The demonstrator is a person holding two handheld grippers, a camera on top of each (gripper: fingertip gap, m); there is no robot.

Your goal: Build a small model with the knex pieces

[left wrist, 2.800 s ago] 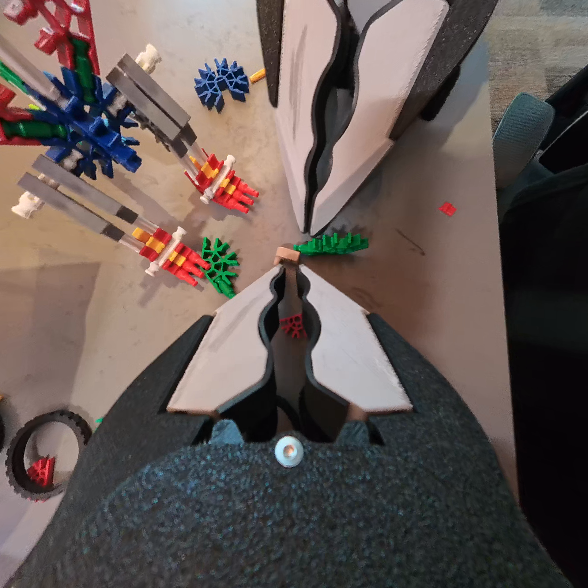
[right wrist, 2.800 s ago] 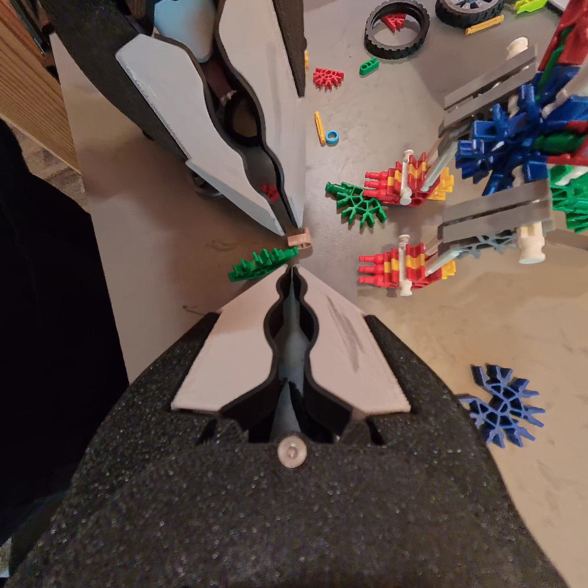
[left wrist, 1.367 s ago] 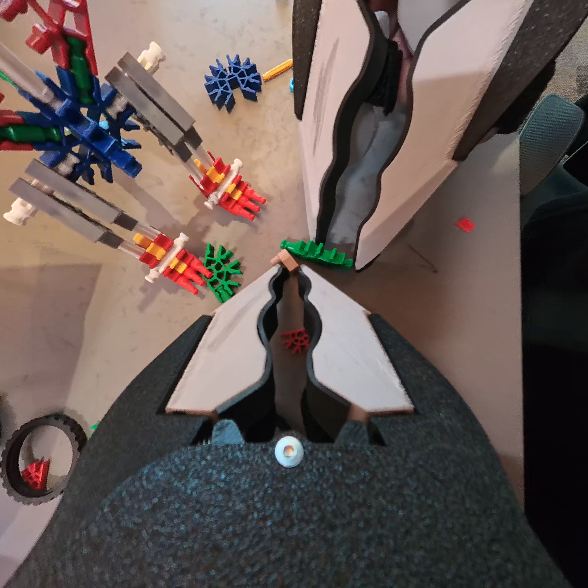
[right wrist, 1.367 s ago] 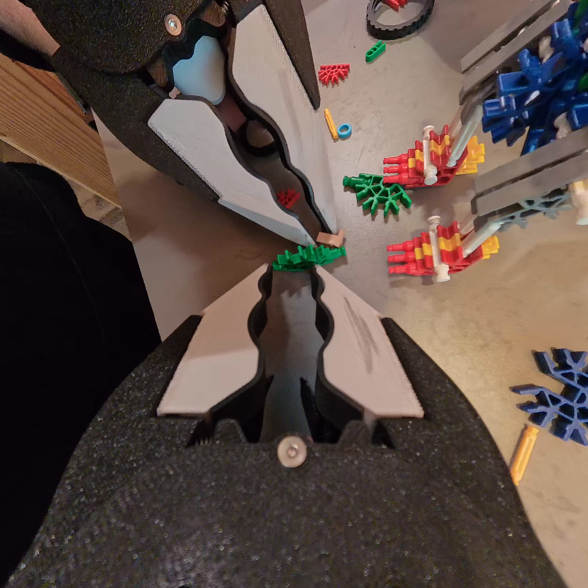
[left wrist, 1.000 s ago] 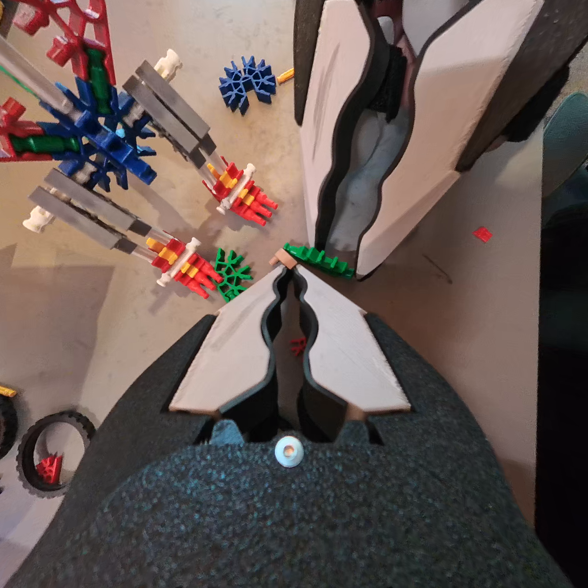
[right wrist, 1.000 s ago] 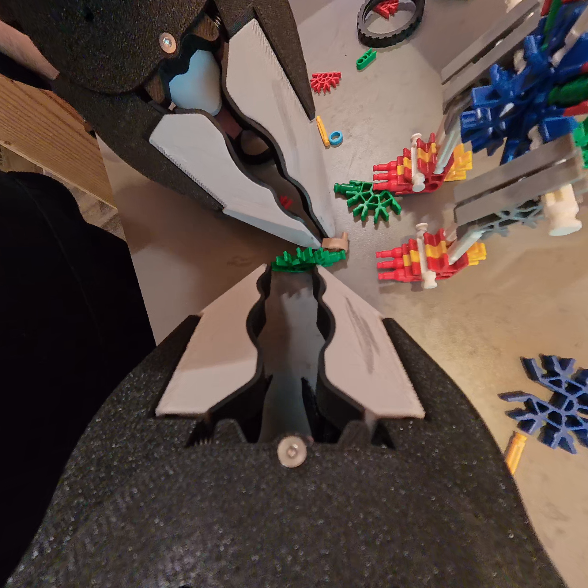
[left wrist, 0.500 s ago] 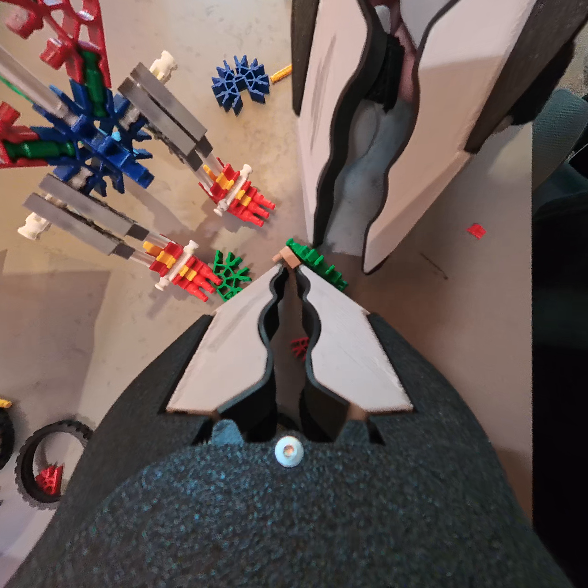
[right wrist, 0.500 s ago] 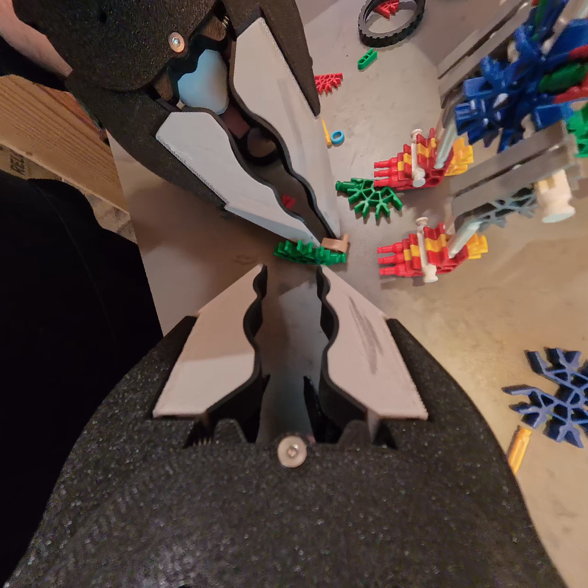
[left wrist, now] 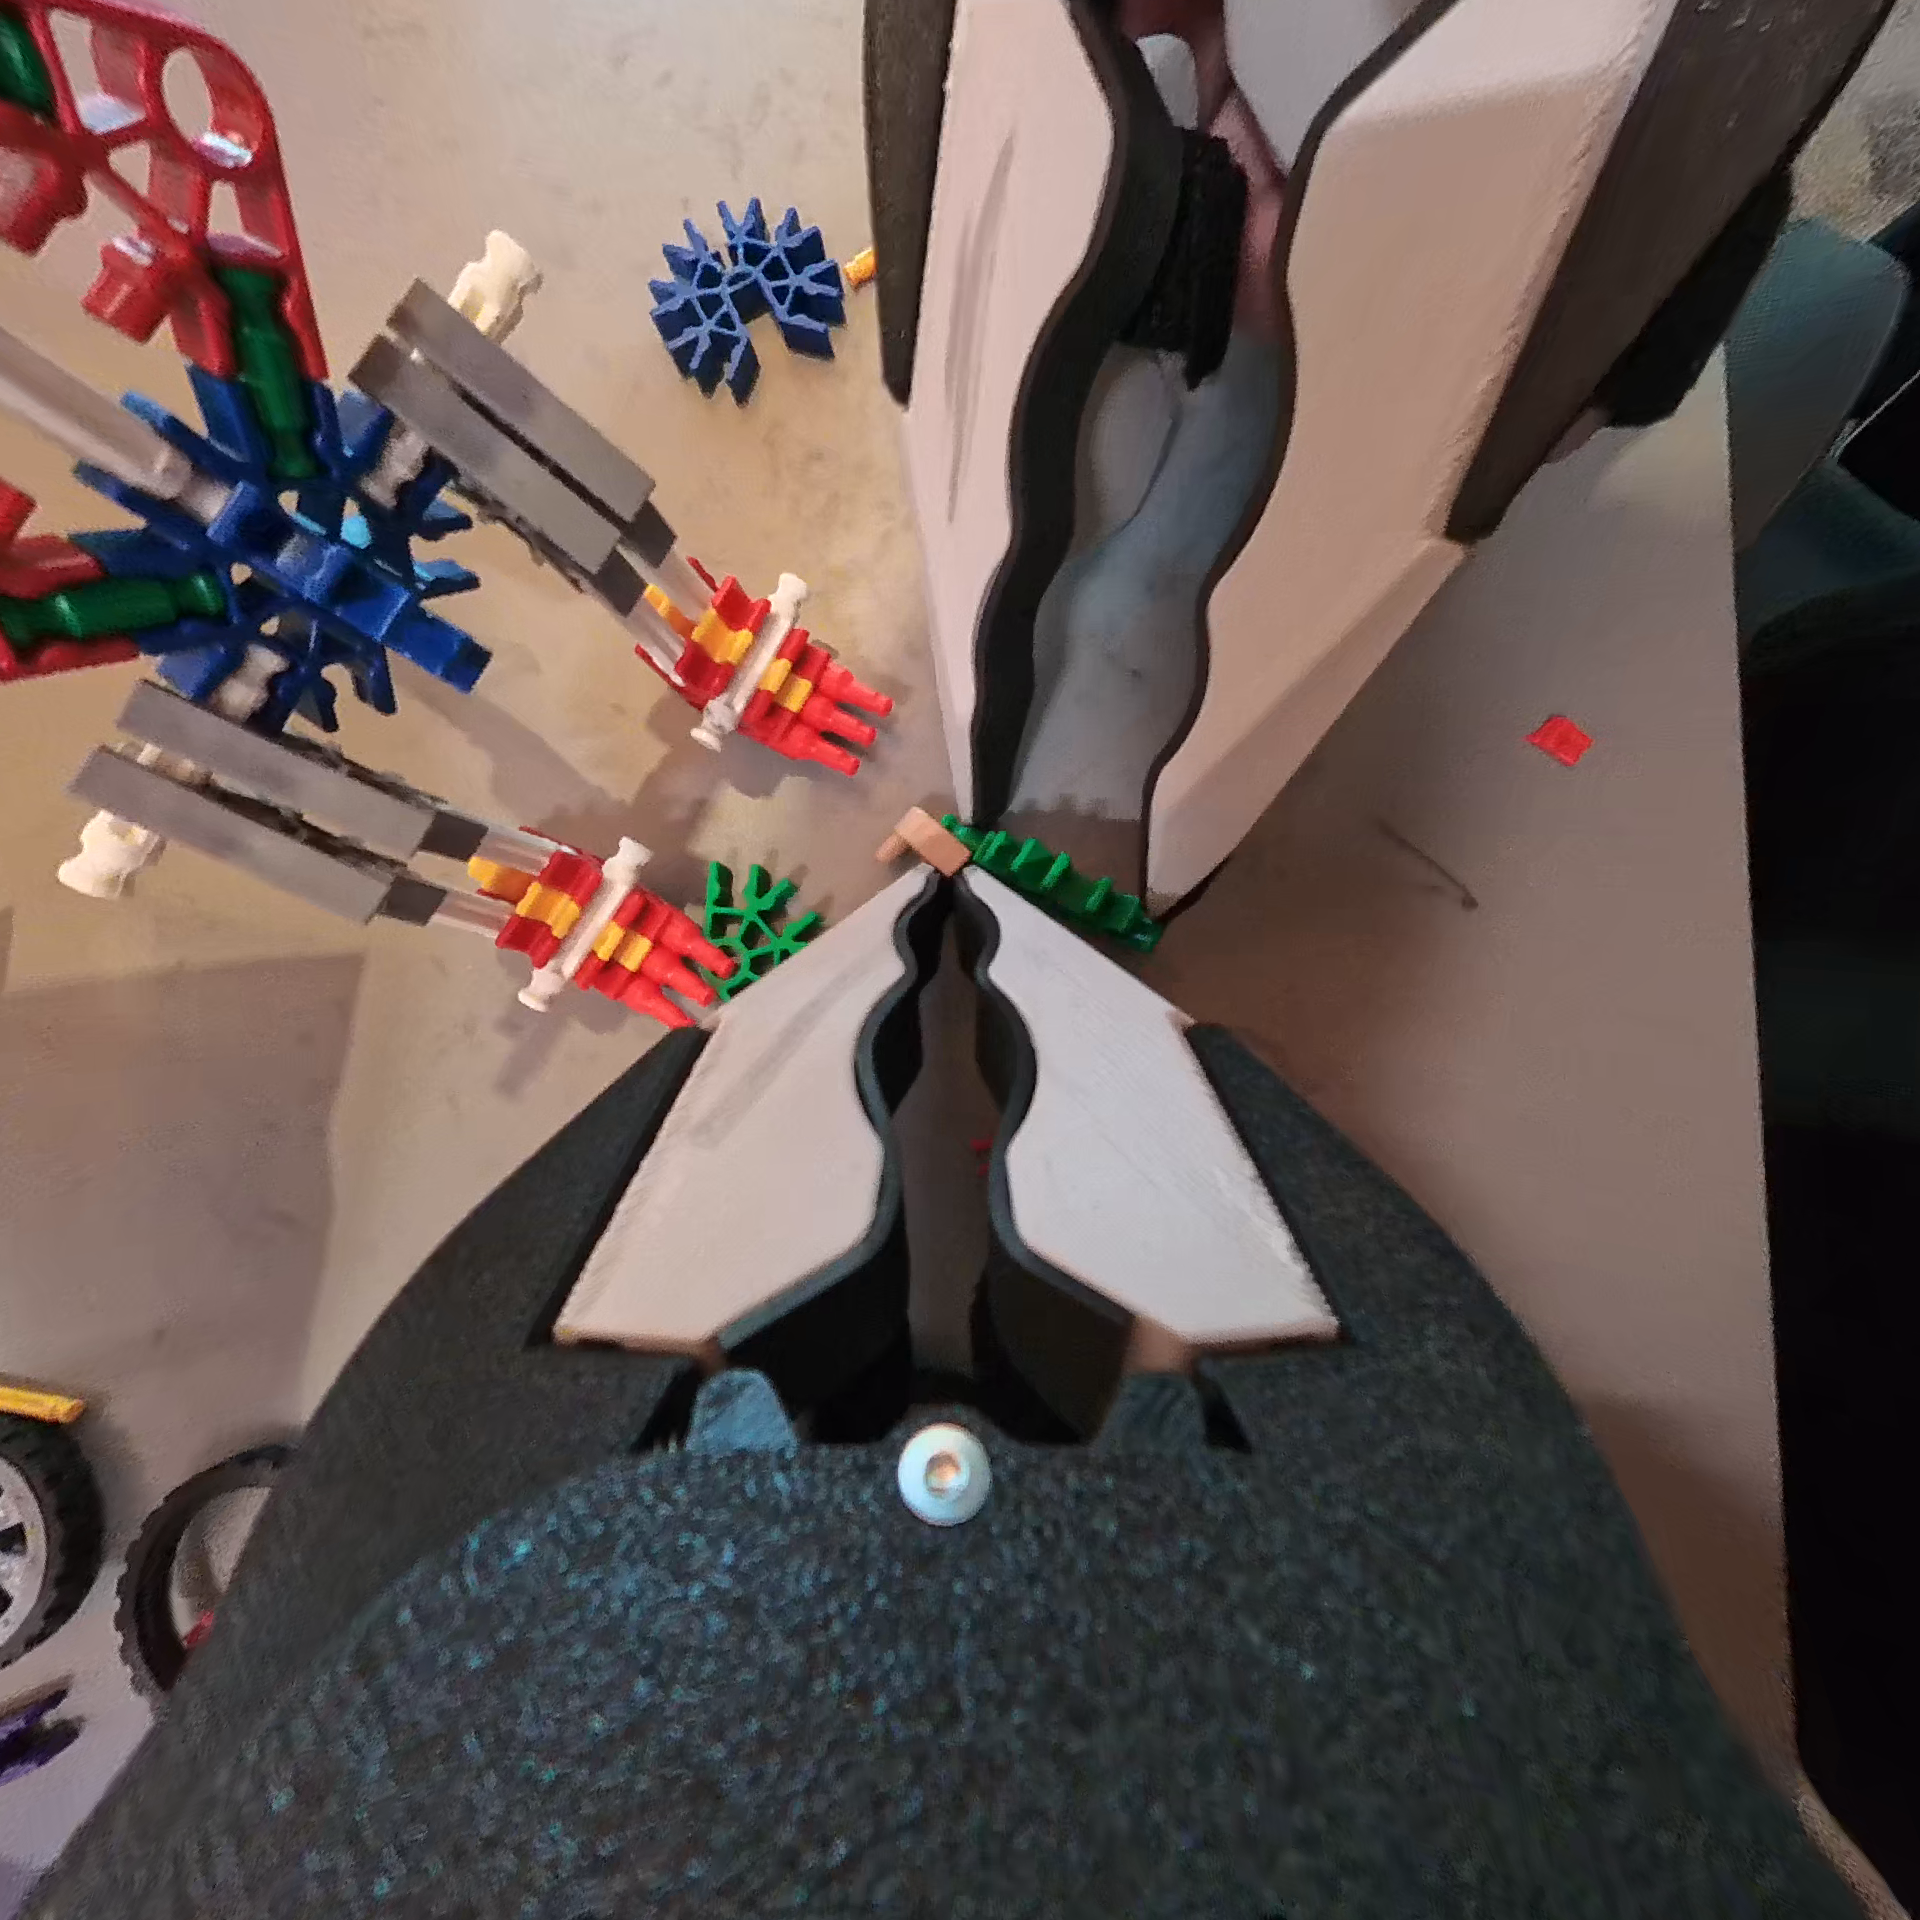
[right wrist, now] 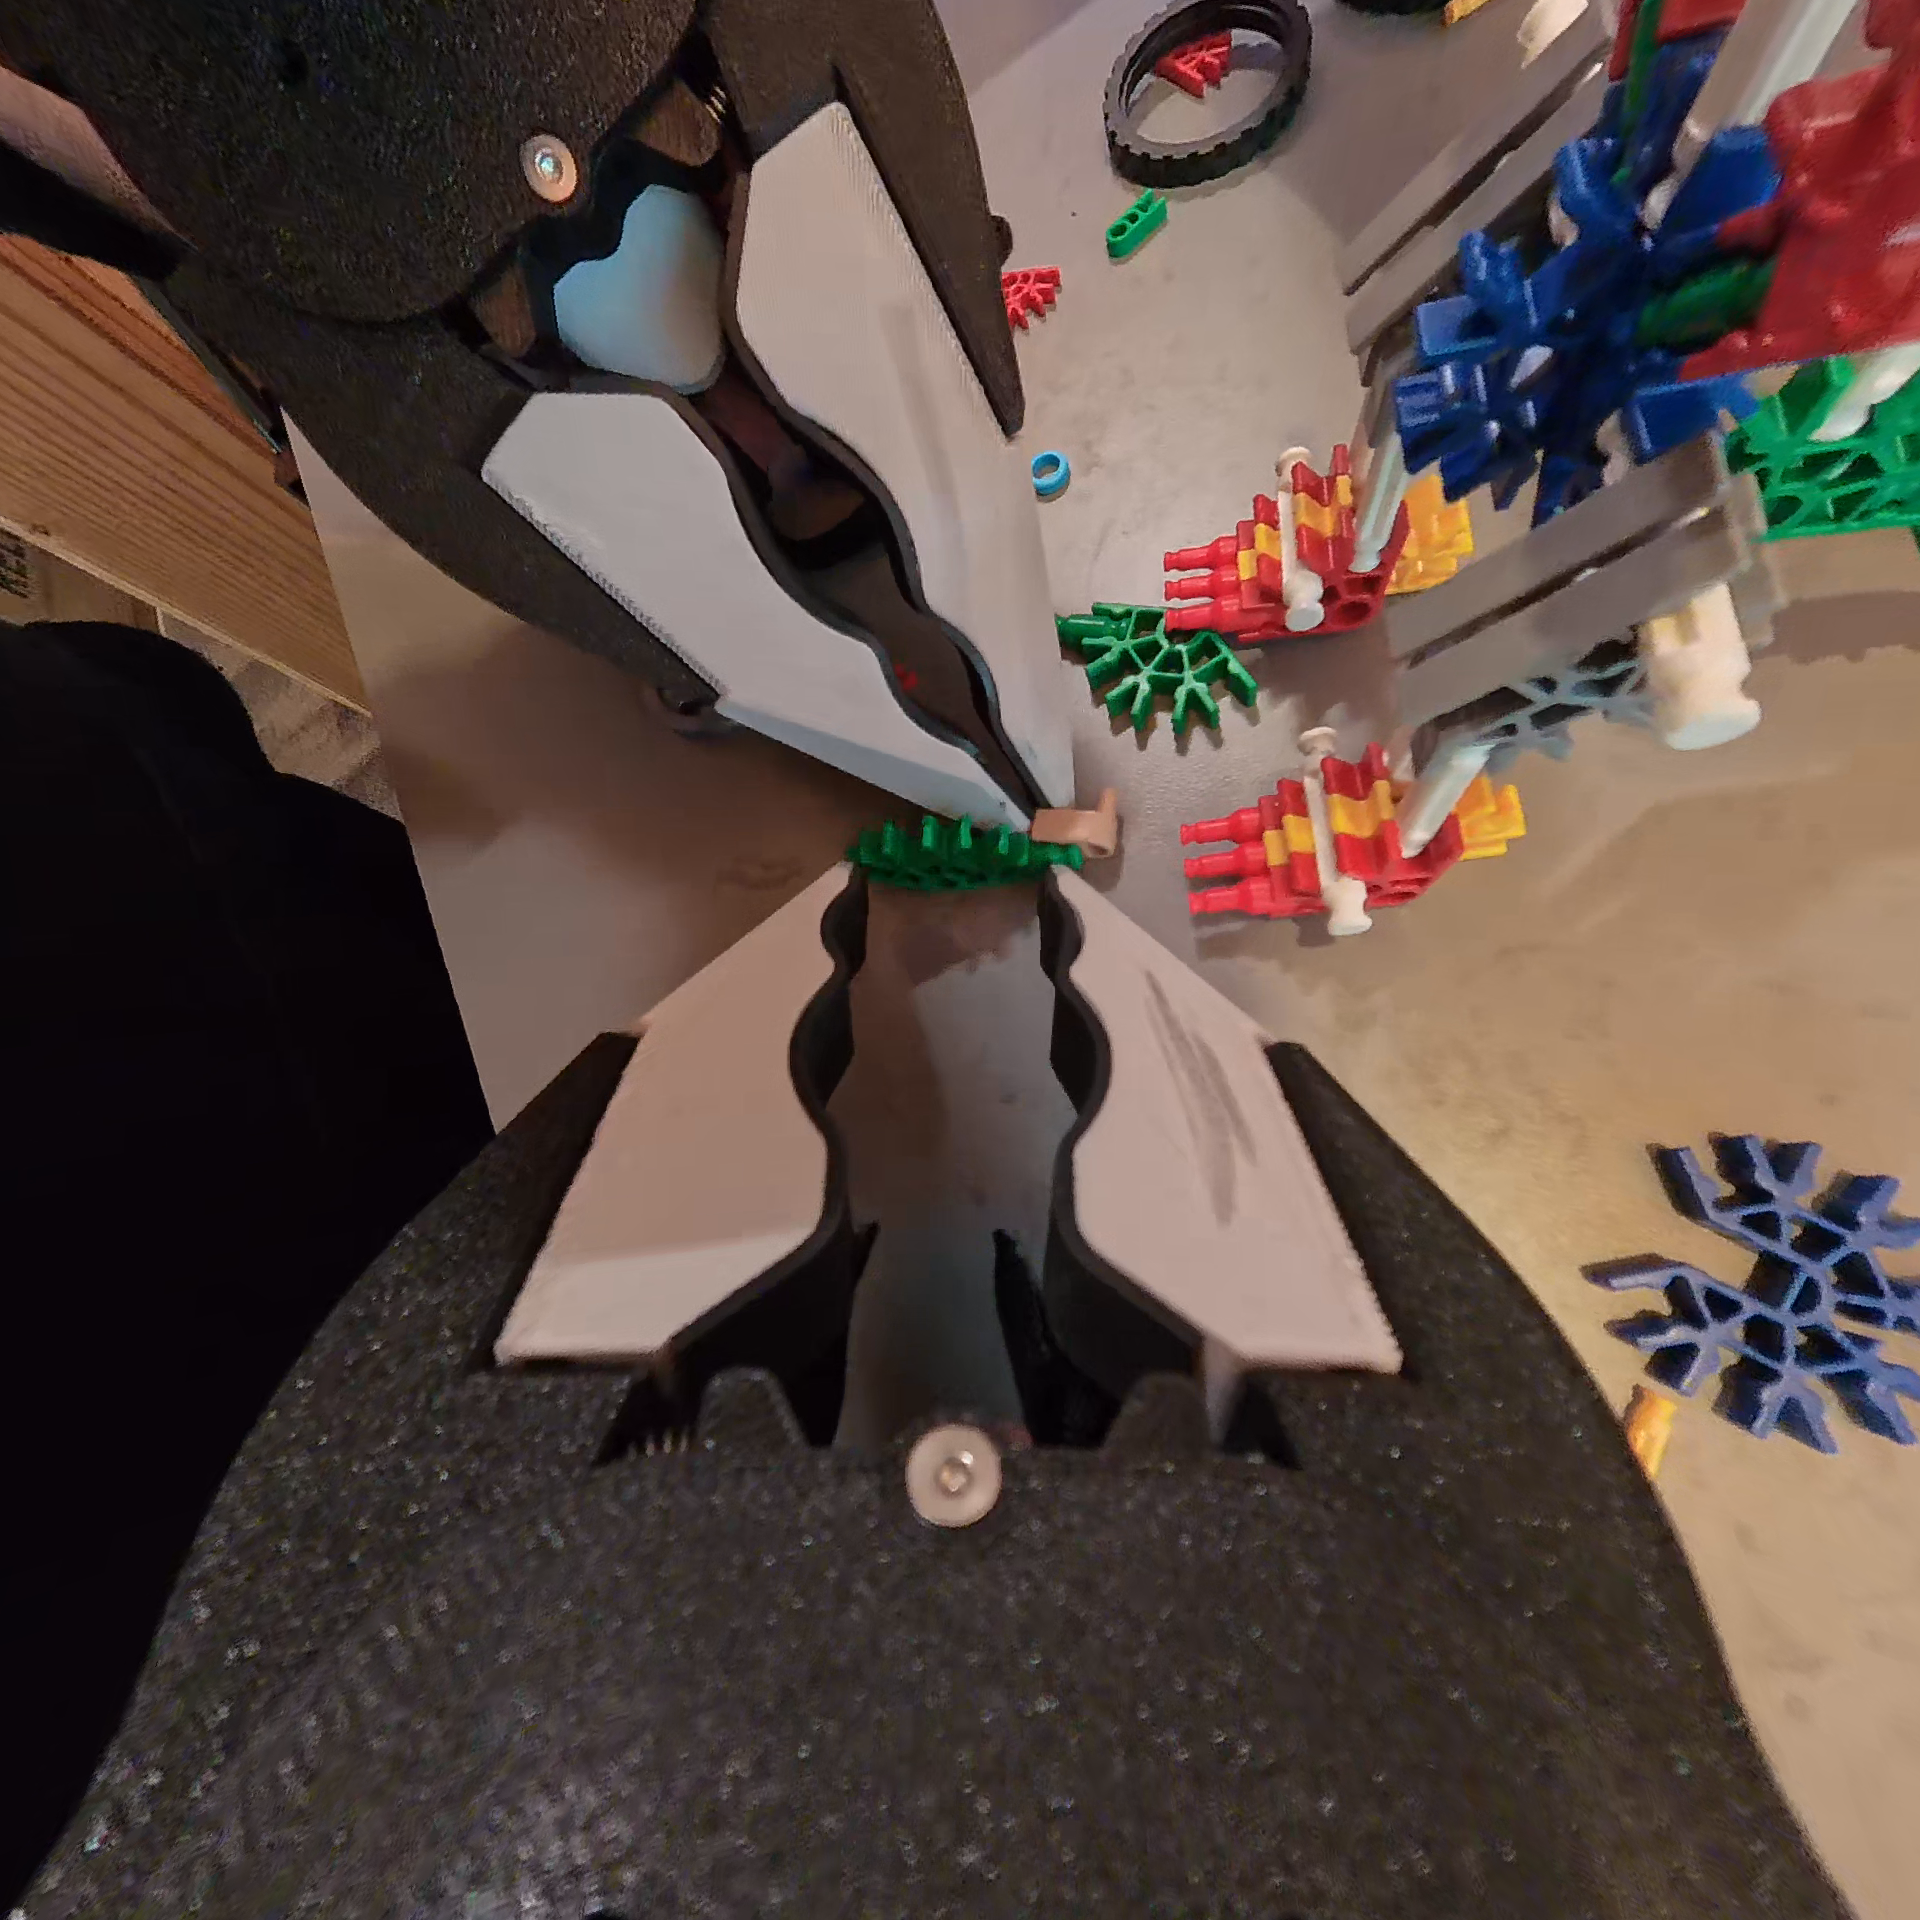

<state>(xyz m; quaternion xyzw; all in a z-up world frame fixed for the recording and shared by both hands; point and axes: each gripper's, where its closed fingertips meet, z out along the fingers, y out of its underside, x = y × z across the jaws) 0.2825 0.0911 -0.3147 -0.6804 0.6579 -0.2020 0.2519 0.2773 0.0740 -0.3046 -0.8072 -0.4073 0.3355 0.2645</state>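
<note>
Your left gripper [left wrist: 940,883] is pinched tight on a small tan clip [left wrist: 928,837], held just above the table [left wrist: 1455,1039]. Your right gripper [right wrist: 951,883] stands spread wide, its tips straddling the ends of a green toothed connector [right wrist: 961,854] — touching or nearly so, not yet squeezing. The tan clip sits right against that green piece's end; whether they're joined, I cannot tell. Nearby lie a flat green connector [right wrist: 1164,665], two red-and-yellow stacks [right wrist: 1340,831] on a larger blue-hubbed model [left wrist: 270,540], and a loose blue snowflake piece [right wrist: 1787,1309].
</note>
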